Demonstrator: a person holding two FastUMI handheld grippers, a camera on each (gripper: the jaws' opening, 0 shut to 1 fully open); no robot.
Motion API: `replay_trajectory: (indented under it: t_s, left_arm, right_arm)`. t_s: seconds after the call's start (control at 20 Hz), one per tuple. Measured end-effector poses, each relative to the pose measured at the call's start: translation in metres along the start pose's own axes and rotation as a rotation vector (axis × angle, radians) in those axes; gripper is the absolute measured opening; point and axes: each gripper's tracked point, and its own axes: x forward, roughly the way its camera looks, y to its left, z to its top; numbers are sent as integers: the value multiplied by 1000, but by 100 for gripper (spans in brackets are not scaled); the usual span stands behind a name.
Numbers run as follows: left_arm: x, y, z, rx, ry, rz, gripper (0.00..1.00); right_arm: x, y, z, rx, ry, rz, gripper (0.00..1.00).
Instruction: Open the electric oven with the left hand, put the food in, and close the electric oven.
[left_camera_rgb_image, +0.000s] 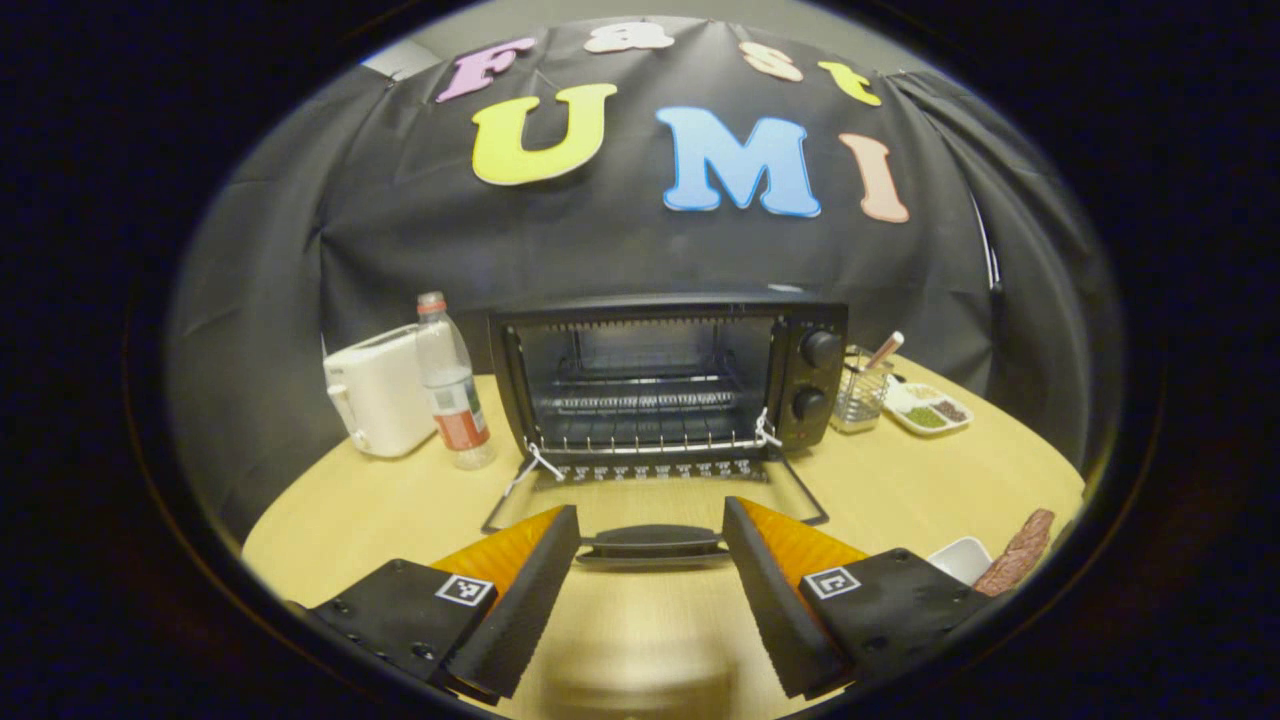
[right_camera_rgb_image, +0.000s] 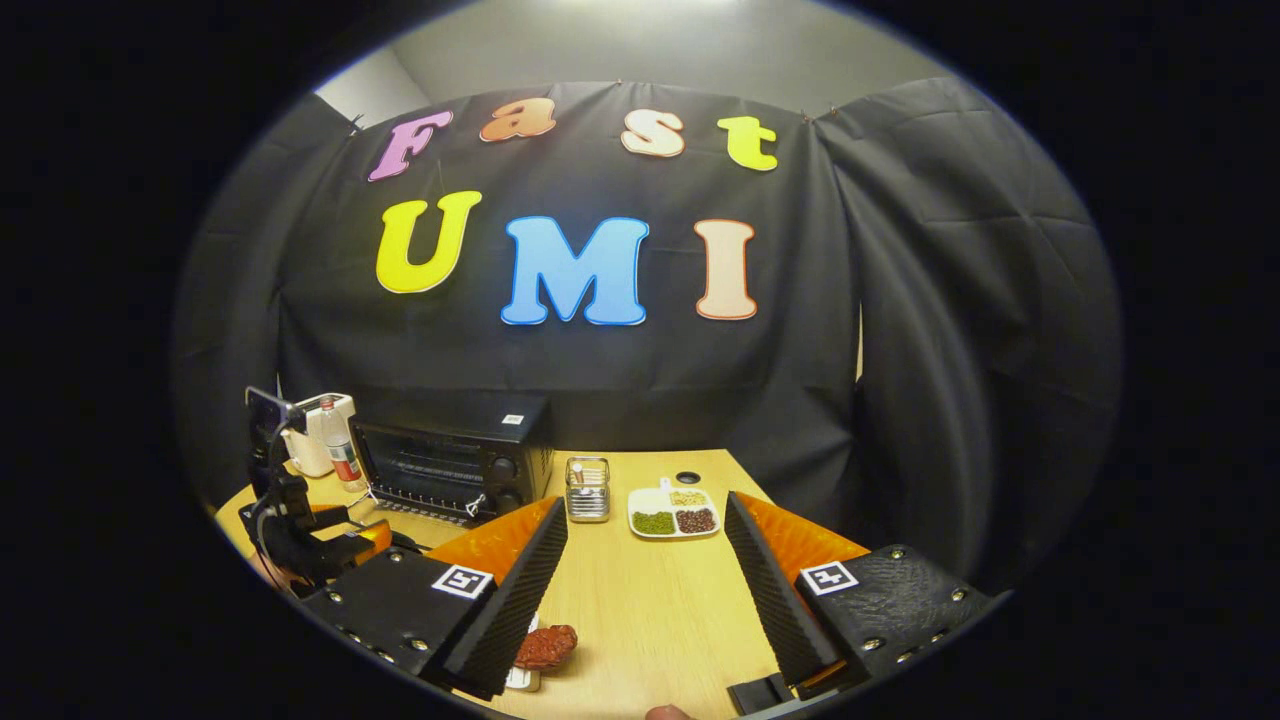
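two grippers are in play, both with their jaws spread wide and gripping nothing. in the left gripper view the left gripper hangs low over the worktop, its fingers either side of the dark handle of the oven door, apart from it on both sides. the door lies folded down flat toward the camera, and the electric oven stands open just behind it, wire rack visible inside, two knobs on its right panel. left of the oven stand a plastic bottle and a white toaster; right of it a wire holder and a divided dish.

in the right gripper view the right gripper hovers above the worktop, well apart from the oven. the food, a reddish-brown piece, lies on a small white dish just beside the gripper's left finger, not touching it as far as shows. the left gripper appears at far left, near the oven.
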Motion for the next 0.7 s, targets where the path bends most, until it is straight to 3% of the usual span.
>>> replay_trajectory:
  t_s: [0.35,0.45,0.7]
  left_arm:
    - [-69,17,85,-15,-197,25,100]
    - [-94,25,107,-22,-247,34,97]
    - [-144,51,151,-31,-352,102,98]
  right_arm:
    - [15,21,-28,42,81,94,96]
    - [19,27,-41,54,119,120,96]
    - [26,41,-78,111,242,195,97]
